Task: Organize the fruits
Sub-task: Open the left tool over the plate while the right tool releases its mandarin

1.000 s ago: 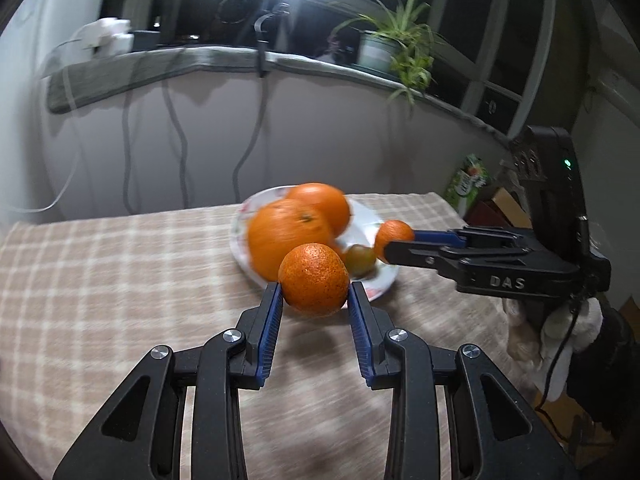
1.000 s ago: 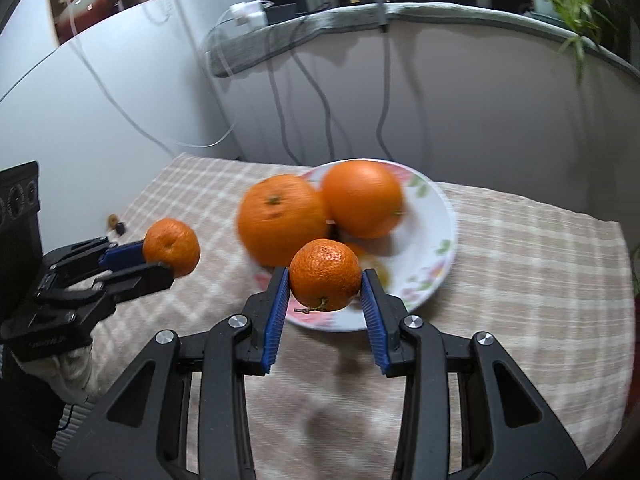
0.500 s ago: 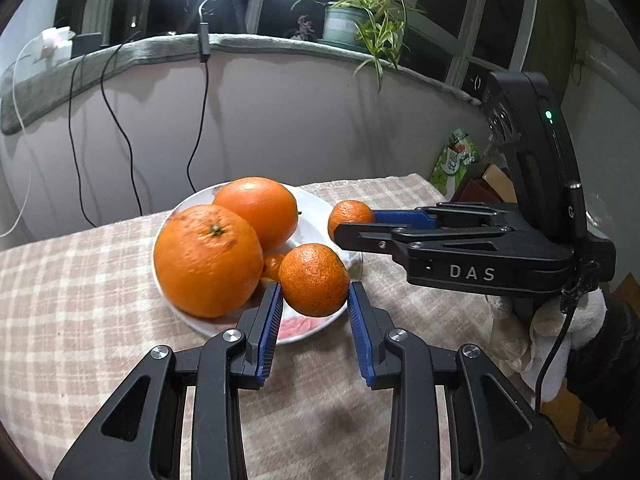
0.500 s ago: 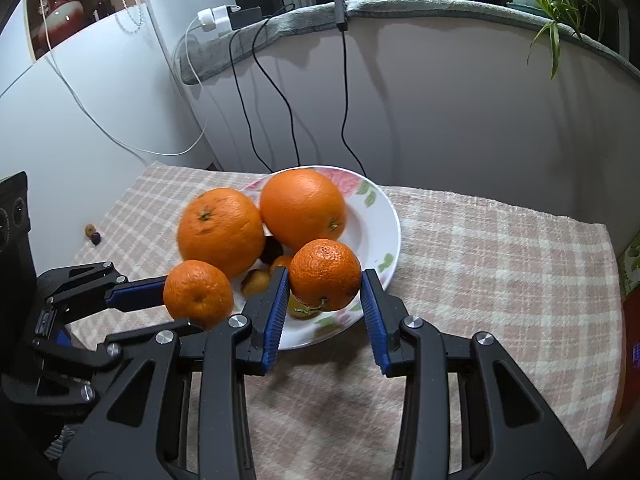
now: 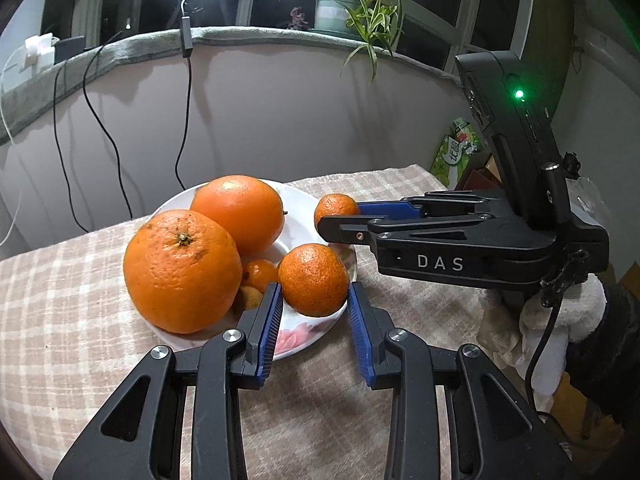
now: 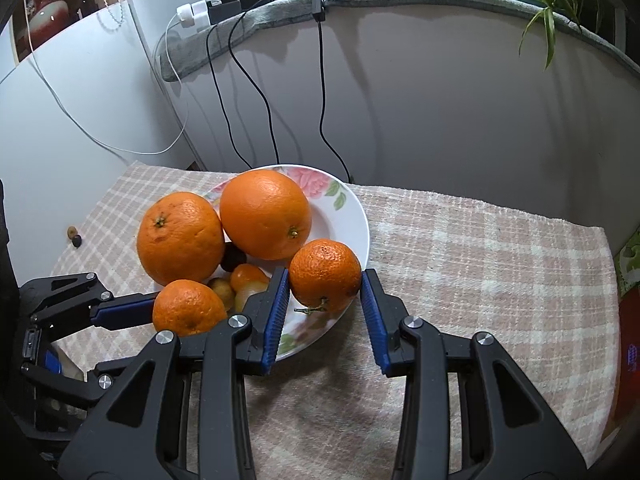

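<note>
Left wrist view: I hold a mandarin in each gripper, both poised at the plate's near rim.

My left gripper (image 5: 314,306) is clamped on a small mandarin (image 5: 313,280) at frame centre, blue pads pressing its two sides, and it sits over the lower right edge of the white plate (image 5: 304,210). My right gripper (image 6: 325,306) grips a second mandarin (image 6: 325,275) the same way, and in the left view it enters from the right of the frame. Two big oranges (image 5: 182,270) fill the left and middle of the plate, with small fruits tucked between them. The bare patch of plate lies just below and ahead of both mandarins, on the right side, so I judge that spot decides the drop. Both fruits are round, with no long axis, and neither hand looks clearly nearer.
</note>
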`<state>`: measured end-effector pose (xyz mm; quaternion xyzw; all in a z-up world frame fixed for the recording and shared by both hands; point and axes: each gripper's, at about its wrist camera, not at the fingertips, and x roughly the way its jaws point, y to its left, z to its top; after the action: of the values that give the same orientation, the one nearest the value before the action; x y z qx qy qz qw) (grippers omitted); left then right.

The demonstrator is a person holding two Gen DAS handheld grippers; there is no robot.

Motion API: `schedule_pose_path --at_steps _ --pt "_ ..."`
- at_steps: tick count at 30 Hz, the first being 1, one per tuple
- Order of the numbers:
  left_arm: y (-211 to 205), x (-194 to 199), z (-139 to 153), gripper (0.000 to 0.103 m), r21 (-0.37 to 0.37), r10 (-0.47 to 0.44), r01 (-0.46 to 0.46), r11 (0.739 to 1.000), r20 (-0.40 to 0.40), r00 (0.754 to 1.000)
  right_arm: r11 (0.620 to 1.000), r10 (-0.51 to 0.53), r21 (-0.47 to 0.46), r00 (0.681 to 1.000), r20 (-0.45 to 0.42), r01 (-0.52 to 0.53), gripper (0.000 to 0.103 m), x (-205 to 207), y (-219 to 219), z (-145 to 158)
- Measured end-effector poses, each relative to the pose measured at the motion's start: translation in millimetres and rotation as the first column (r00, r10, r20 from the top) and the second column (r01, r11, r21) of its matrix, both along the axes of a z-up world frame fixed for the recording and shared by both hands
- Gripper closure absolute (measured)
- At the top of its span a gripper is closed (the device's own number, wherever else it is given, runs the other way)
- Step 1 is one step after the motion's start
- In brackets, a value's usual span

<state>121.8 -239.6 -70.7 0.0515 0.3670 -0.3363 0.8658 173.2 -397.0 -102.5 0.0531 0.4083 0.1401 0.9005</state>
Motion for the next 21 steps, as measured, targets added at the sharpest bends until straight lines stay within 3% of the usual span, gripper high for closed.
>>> schedule_pose_path --at_steps 15,16,18,19,21 --pt "-1.4 4.9 -4.0 0.069 0.024 0.011 -0.011 1.000 0.002 1.000 0.999 0.004 -0.038 1.000 0.016 -0.004 0.064 1.8 7.9 2.3" --pt "-1.0 5.2 -3.8 0.069 0.024 0.013 -0.013 1.000 0.003 1.000 0.999 0.001 -0.037 1.000 0.016 0.000 0.062 1.9 7.3 2.4" --pt "1.1 5.2 -2.2 0.060 0.021 0.020 -0.021 1.000 0.008 1.000 0.999 -0.010 -0.036 1.000 0.029 0.011 0.037 0.8 5.9 4.5" --pt "2.0 5.2 -1.5 0.054 0.018 0.023 -0.024 1.000 0.011 1.000 0.999 -0.013 -0.035 0.999 0.039 0.014 0.034 -0.2 5.4 6.3" --pt "3.6 4.8 0.5 0.053 0.014 0.028 -0.029 0.999 0.018 0.999 1.000 -0.008 -0.030 0.999 0.049 0.009 0.033 -2.1 4.6 9.6"
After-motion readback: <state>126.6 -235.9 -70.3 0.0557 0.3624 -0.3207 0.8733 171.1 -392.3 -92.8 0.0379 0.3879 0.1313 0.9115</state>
